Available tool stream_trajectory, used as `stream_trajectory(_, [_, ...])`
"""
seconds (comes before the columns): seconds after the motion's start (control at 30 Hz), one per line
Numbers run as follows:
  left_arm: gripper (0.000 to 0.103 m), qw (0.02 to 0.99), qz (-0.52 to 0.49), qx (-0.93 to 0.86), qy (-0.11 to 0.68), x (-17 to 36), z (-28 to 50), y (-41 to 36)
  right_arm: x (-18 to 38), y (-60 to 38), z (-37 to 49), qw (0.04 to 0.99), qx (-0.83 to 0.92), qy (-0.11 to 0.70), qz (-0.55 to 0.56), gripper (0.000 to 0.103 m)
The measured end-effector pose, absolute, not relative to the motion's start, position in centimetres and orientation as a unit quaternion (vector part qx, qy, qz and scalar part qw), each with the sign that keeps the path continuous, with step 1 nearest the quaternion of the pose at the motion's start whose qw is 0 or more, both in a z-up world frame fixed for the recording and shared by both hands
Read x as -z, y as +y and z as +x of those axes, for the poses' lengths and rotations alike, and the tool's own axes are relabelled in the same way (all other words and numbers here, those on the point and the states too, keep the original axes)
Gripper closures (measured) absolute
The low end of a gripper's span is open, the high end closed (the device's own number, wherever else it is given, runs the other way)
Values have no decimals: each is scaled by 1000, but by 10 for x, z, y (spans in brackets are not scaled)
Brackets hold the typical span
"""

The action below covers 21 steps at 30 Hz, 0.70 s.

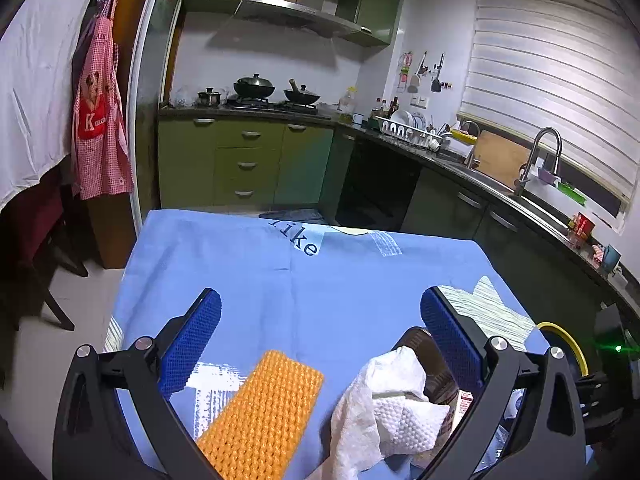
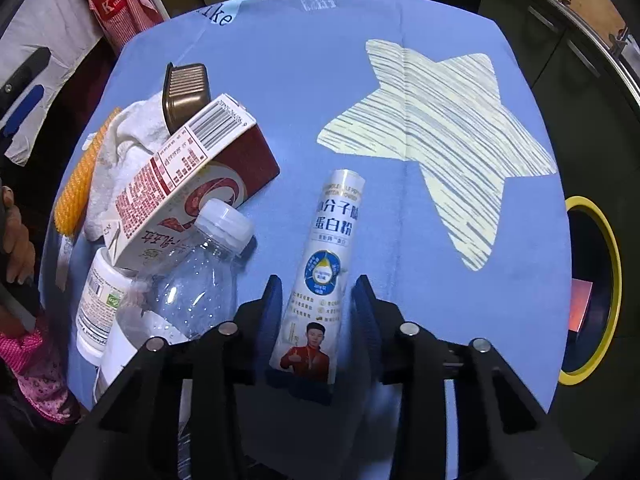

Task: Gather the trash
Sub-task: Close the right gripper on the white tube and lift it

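Note:
A white stick packet [image 2: 332,232] with blue print lies on the blue tablecloth [image 2: 320,80]. My right gripper [image 2: 318,284] points steeply down over it, its dark pads against the packet's two long edges. To the left lies a heap of trash: a clear plastic bottle [image 2: 200,280], a red and white carton [image 2: 188,184], a white pill jar [image 2: 100,300], a brown ribbed tray [image 2: 186,92], a crumpled paper towel [image 2: 128,136] and an orange sponge [image 2: 80,176]. My left gripper [image 1: 320,296] is open wide above the sponge [image 1: 260,412] and the towel [image 1: 392,404], holding nothing.
A yellow-rimmed bin [image 2: 596,300] stands off the table's right edge. A large pale star is printed on the cloth [image 2: 440,128]. A hand and a pink sleeve [image 2: 16,240] show at the left. Kitchen counters and a sink [image 1: 520,192] lie beyond the table.

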<state>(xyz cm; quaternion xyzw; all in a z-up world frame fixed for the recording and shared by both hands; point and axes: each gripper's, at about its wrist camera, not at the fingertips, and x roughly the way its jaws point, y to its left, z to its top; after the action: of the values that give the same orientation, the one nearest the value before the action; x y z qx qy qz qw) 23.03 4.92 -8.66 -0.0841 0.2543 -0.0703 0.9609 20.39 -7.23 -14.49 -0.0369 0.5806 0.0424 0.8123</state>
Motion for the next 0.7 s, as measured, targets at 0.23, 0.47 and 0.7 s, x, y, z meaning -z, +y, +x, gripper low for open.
stream_trajectory(0.23, [5,961,-92,73,249,85,226,52,149,-66,208,813,-40,579,-49,79])
stream_trajectory(0.47, [5,962,-89,74,249,86,224,53,143,-62,204,819,-48,571,-37,84])
stream_trajectory(0.7, [5,963,-83,71,248,85,223,50,103,-104,181,845,-28,535,-4,84])
